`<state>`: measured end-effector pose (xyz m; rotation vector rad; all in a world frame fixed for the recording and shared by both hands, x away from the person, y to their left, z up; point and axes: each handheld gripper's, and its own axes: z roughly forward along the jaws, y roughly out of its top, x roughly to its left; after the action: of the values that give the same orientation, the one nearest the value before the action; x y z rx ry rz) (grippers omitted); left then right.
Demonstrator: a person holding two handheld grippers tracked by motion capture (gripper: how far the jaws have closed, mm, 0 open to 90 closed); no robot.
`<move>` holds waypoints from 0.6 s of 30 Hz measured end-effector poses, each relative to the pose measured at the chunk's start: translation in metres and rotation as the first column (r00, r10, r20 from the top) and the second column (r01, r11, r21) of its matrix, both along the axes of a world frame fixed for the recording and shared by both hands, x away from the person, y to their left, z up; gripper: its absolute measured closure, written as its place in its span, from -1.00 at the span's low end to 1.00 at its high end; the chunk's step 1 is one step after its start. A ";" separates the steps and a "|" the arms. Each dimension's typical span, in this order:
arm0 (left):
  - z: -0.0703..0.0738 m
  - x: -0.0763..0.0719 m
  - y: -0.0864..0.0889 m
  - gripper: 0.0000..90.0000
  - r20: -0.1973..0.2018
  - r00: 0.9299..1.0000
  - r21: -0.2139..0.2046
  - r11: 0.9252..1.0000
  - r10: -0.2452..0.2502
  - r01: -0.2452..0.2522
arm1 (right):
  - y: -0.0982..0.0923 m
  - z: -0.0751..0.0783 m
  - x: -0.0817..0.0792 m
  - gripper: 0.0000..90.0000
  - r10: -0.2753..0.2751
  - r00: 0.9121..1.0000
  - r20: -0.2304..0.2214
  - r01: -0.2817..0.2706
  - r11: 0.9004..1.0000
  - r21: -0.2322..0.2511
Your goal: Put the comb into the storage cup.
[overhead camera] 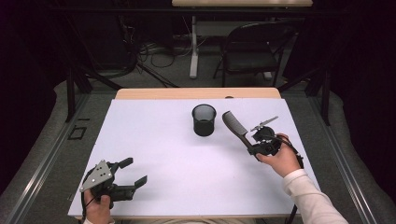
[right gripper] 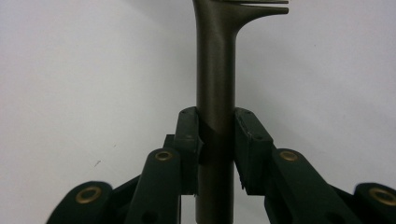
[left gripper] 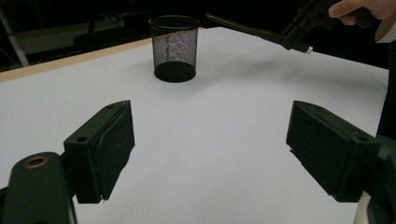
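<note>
While tongs-clamped (right gripper: 215,140), toothed black comb (overhead camera: 235,126)

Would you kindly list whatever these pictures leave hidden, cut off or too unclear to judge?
- Black mesh pen cup: its inside is too dark in the high view; its wall hides it in the left gripper view.
- Dark plastic comb: the teeth are cut off by the top edge of the right gripper view, the handle end by the bottom edge.
- Left gripper: the hand holding it is cut off by the high view's bottom edge.

One mesh cup (overhead camera: 204,120), one comb (overhead camera: 235,127), two tongs: left (overhead camera: 131,172), right (overhead camera: 252,148).
</note>
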<state>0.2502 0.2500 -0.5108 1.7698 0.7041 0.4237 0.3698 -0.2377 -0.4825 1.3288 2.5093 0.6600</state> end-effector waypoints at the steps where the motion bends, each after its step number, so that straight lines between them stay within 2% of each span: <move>1: 0.000 0.000 0.000 -0.65 -0.002 1.000 0.000 1.000 -0.002 0.002 | 0.000 0.000 -0.001 0.62 0.004 1.000 0.015 -0.004 1.000 0.005; 6: 0.000 0.000 -0.001 -0.65 -0.003 1.000 0.001 1.000 0.001 -0.001 | 0.003 0.005 -0.004 0.62 0.007 1.000 0.029 -0.007 1.000 0.011; 18: 0.000 0.000 -0.001 -0.65 -0.002 1.000 0.002 1.000 0.010 -0.010 | 0.011 0.013 -0.010 0.62 0.027 0.994 0.106 -0.031 0.999 0.037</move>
<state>0.2505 0.2493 -0.5111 1.7694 0.7142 0.4295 0.3598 -0.2271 -0.4691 1.2384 2.4482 0.7678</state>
